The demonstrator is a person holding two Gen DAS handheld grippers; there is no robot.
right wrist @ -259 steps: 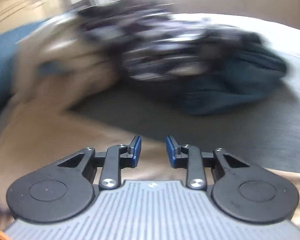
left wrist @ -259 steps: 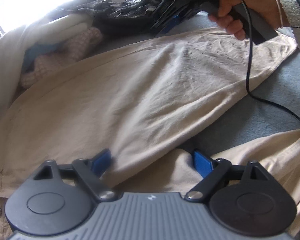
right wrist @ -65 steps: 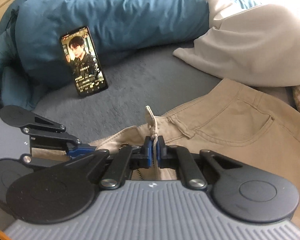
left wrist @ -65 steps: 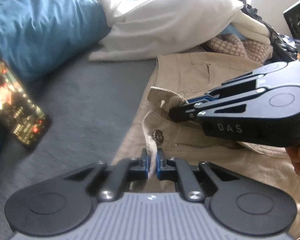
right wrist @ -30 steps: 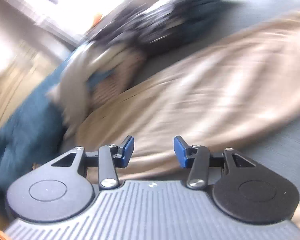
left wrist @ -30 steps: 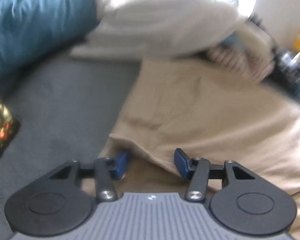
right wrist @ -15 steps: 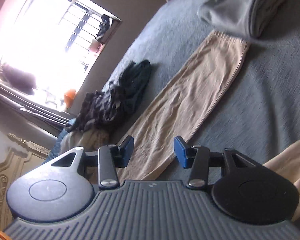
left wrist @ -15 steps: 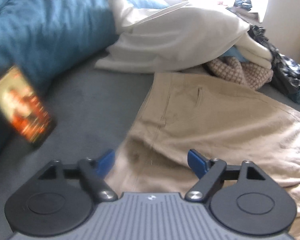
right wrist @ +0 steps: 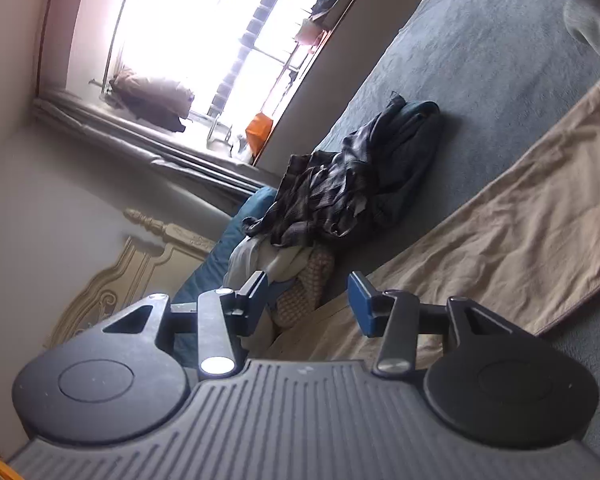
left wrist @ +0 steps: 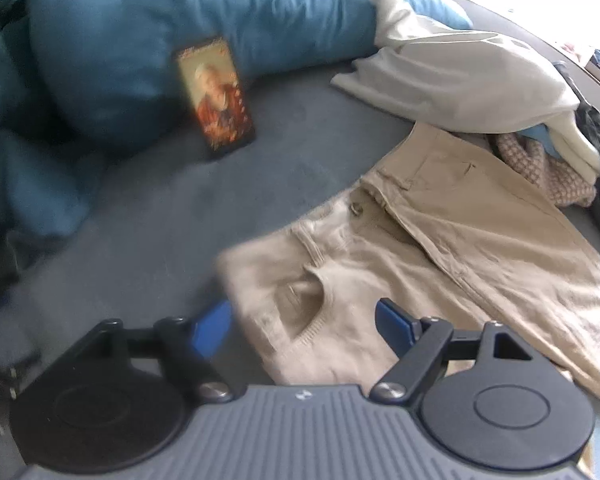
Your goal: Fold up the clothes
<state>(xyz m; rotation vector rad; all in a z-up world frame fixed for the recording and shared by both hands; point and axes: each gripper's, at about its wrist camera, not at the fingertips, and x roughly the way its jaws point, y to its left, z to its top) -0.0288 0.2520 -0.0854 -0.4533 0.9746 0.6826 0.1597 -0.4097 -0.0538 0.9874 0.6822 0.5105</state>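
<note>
You are holding the left gripper (left wrist: 302,322) above the beige trousers (left wrist: 440,248) lying on the bed (left wrist: 148,240), jaws wide and empty; the right gripper (right wrist: 307,300) is gaping empty too.

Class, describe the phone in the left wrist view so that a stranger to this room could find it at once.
Start at the big blue duvet heaped along the far side of the grey bed. The phone stands propped against its front, left of the tan trousers. It is the only hard, dark-edged slab here, and its screen is lit with an orange picture.
</note>
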